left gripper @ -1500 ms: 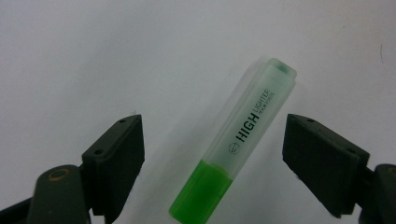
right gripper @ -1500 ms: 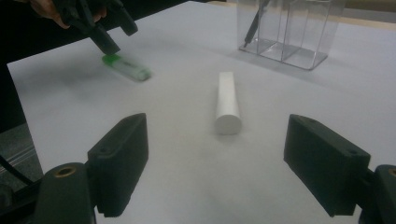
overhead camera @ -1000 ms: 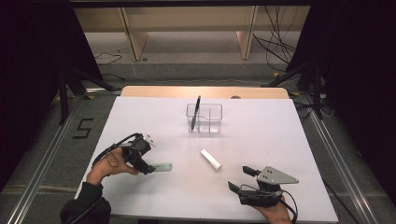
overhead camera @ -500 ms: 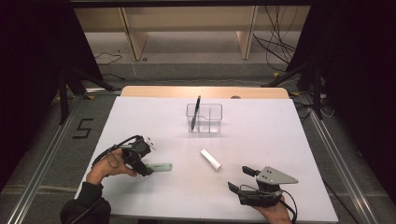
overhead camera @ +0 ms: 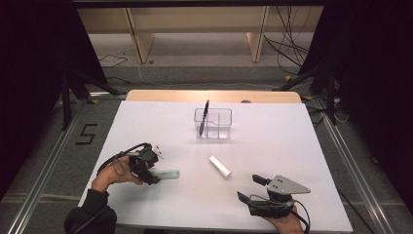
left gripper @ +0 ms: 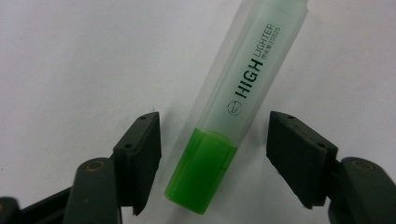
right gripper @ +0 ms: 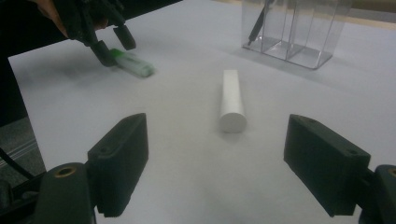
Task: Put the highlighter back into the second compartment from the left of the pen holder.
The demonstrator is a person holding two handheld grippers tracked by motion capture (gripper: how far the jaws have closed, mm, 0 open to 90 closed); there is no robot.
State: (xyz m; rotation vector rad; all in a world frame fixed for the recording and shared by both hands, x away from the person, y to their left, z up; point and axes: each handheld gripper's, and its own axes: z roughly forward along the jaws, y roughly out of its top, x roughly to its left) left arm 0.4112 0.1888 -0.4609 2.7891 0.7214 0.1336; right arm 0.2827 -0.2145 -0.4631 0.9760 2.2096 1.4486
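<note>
Near left on the white counter (overhead camera: 292, 146): left claw (left gripper: 212, 154) closing around green highlighter (left gripper: 233, 112), pads not yet touching; grasp seems imminent. Right claw (right gripper: 215, 158) wide open, empty, facing white cylinder (right gripper: 232, 100). Legible up close, unlike overhead: barrel lettering "HIGH LIGHTER".

A white table (overhead camera: 272, 146) with a pale wooden strip (overhead camera: 214, 96) along its far edge stands on grey carpet (overhead camera: 195, 73). Metal rails (overhead camera: 44, 170) run along the floor on both sides, and a black "5" (overhead camera: 86, 134) is marked on the floor at the left. Beyond the table stand light wooden furniture legs (overhead camera: 138, 39) amid loose black cables (overhead camera: 287, 44). Dark curtains (overhead camera: 34, 73) close in both sides, with black stand legs (overhead camera: 65, 95) at their feet.
</note>
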